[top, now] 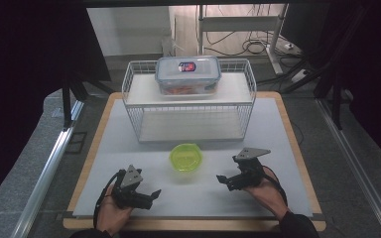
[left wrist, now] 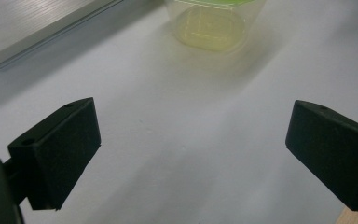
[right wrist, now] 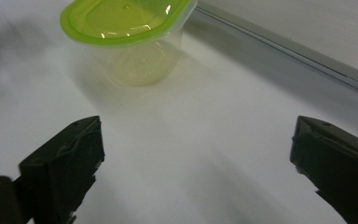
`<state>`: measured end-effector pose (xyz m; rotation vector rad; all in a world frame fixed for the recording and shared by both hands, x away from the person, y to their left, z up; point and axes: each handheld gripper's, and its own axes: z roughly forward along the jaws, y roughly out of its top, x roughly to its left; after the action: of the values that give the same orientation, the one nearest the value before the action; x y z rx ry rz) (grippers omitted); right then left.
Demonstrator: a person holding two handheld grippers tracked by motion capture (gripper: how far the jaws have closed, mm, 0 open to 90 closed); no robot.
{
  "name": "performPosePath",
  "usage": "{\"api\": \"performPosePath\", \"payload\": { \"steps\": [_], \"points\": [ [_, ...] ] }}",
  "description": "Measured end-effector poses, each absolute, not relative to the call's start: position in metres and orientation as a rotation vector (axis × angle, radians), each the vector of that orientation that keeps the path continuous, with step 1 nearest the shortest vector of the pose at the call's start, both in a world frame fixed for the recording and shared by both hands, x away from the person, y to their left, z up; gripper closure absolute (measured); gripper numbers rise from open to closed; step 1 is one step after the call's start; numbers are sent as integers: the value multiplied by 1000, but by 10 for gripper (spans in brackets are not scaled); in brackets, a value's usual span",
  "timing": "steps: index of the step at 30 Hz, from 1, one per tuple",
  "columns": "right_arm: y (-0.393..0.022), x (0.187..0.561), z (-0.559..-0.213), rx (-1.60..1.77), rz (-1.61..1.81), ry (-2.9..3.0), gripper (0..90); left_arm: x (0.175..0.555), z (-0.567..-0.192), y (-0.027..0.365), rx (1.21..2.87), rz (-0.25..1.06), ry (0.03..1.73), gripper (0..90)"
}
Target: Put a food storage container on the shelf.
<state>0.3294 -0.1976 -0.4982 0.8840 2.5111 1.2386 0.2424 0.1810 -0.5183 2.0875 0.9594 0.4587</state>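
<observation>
The green cup (top: 185, 157) stands on the mat (top: 287, 148) before the rack (top: 188, 101), between the 2 grippers, left (top: 155, 194) and right (top: 222, 179), both spread empty and aimed inward, the right one nearer.

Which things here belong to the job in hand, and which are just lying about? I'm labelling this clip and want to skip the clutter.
In the job:
- green-lidded cup, standing between both grippers
- left gripper, open, empty
- right gripper, open, empty

Lying about:
- wire rack behind the cup
- clear lidded box on the rack's upper shelf
- cables on the floor beyond the table
</observation>
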Motion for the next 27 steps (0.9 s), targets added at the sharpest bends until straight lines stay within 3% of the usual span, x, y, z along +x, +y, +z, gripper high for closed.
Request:
{"api": "performPosePath", "payload": {
  "steps": [7, 17, 27],
  "points": [
    [-188, 339, -494, 941, 1210, 2584, 25, 240, -519, 182, 2098, 455, 942, 27],
    [-177, 369, -478, 1077, 1309, 2604, 311, 240, -519, 182, 2108, 460, 931, 31],
    [-145, 394, -473, 1134, 1365, 2592, 492, 240, -520, 182, 2114, 458, 928, 34]
  ]
}}
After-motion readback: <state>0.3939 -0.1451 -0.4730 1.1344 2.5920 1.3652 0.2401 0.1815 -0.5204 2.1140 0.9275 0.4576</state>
